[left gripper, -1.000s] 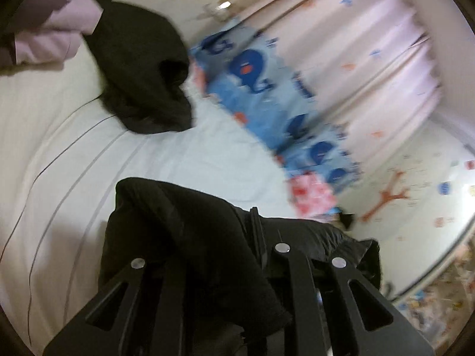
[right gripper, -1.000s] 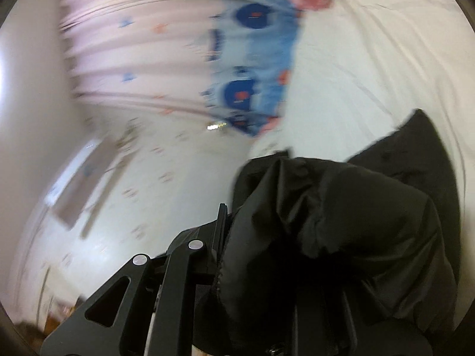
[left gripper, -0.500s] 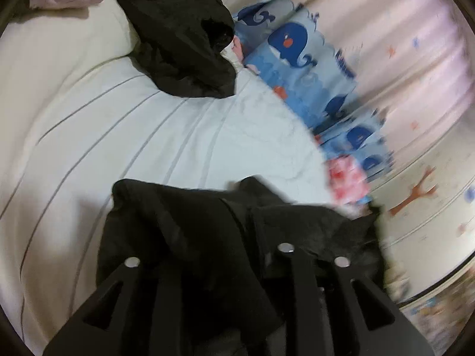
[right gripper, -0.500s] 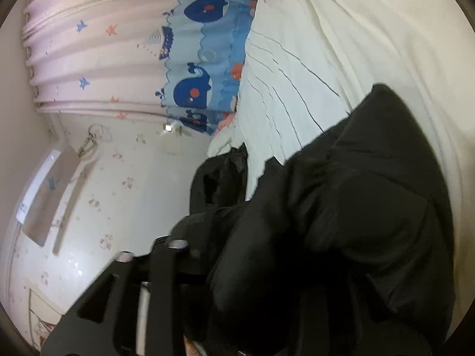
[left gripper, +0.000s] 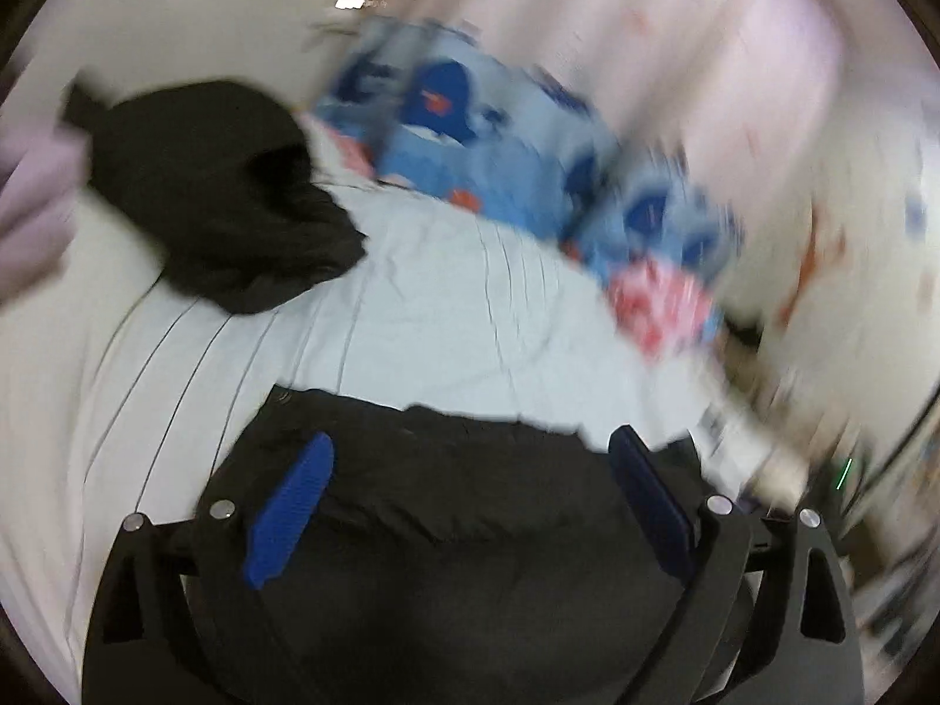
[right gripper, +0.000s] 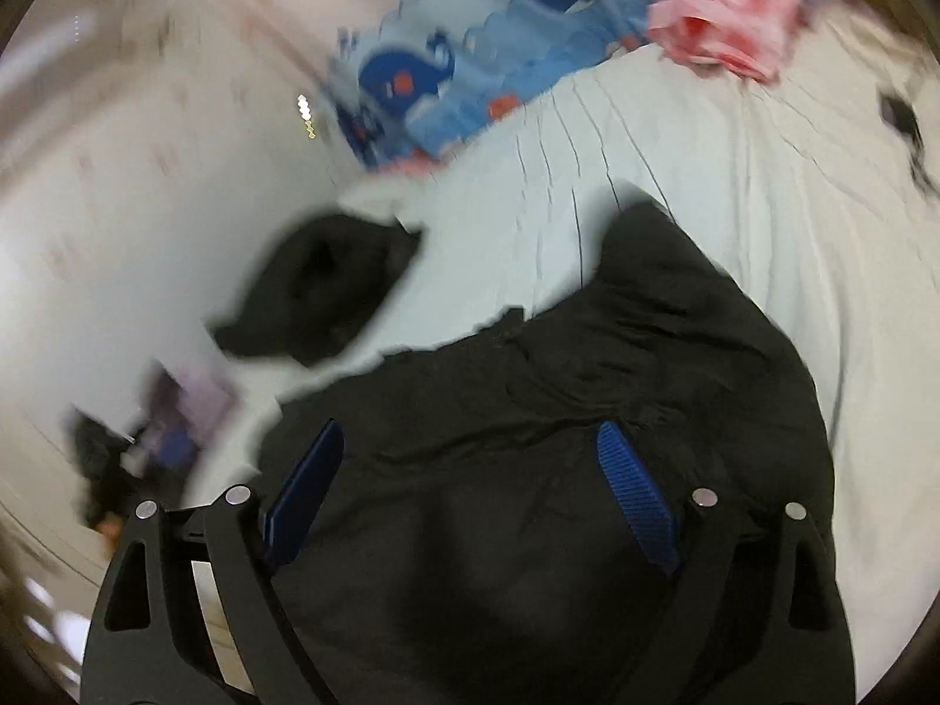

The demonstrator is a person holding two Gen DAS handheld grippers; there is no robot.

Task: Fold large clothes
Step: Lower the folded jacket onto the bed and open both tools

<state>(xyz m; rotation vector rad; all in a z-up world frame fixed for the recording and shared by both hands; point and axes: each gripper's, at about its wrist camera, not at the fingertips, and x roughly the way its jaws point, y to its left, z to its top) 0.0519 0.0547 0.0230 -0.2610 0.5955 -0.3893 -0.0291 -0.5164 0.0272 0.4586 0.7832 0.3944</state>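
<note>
A large black garment (left gripper: 458,505) lies on the white bed sheet (left gripper: 446,305) right under both grippers. In the left wrist view my left gripper (left gripper: 470,458) hovers over it with jaws opening wide, blue pads (left gripper: 294,499) bare and pressing on nothing. In the right wrist view the same black garment (right gripper: 617,411) spreads below my right gripper (right gripper: 476,452), whose jaws are also opening, blue pads (right gripper: 634,493) free of the cloth. Both views are motion-blurred.
A second black garment (left gripper: 217,194) lies bunched farther back on the bed, also the black heap (right gripper: 329,294). A blue whale-print cloth (left gripper: 499,141) and a pink item (left gripper: 658,305) sit by the pink curtain (left gripper: 675,41). A lilac cloth (left gripper: 29,200) is at the left edge.
Both grippers were shut on folds of the black garment; their jaws have swung wide and the cloth has dropped onto the sheet. Both hands have lifted and rolled.
</note>
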